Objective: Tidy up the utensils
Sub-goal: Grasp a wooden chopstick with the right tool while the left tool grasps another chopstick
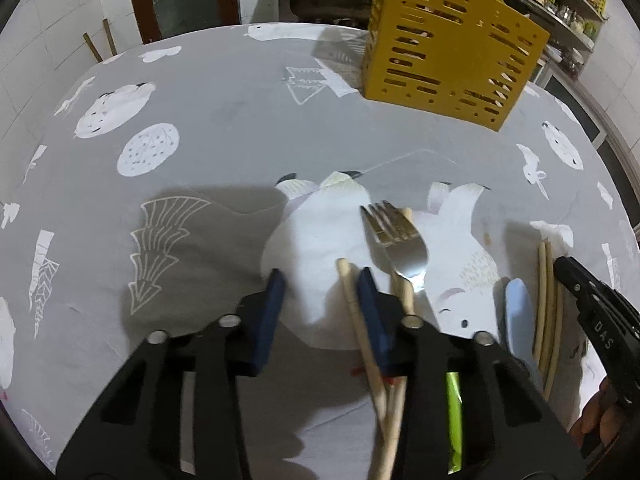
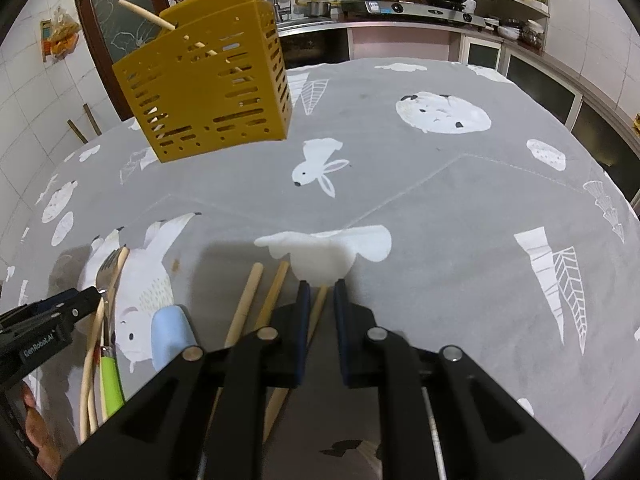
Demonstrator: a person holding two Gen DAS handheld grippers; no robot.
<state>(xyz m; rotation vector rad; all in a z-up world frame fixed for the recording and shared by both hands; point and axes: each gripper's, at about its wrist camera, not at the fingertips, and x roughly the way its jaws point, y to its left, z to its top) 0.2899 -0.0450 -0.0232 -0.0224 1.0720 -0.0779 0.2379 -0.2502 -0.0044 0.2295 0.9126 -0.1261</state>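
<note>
Yellow slotted plastic caddy (image 2: 208,88) upper left holds one wooden stick. My left gripper (image 1: 322,280) gapes; my right gripper (image 2: 320,292) pinches one wooden chopstick (image 2: 318,308).

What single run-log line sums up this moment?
left tool: open over chopsticks, beside fork | right tool: around one chopstick | yellow holder: one chopstick inside

Left black two-finger gripper with blue pads (image 1: 322,280) sits low with its jaws spread wide. Right black gripper (image 2: 320,290) is low too, jaws narrowed to a slim gap.
</note>
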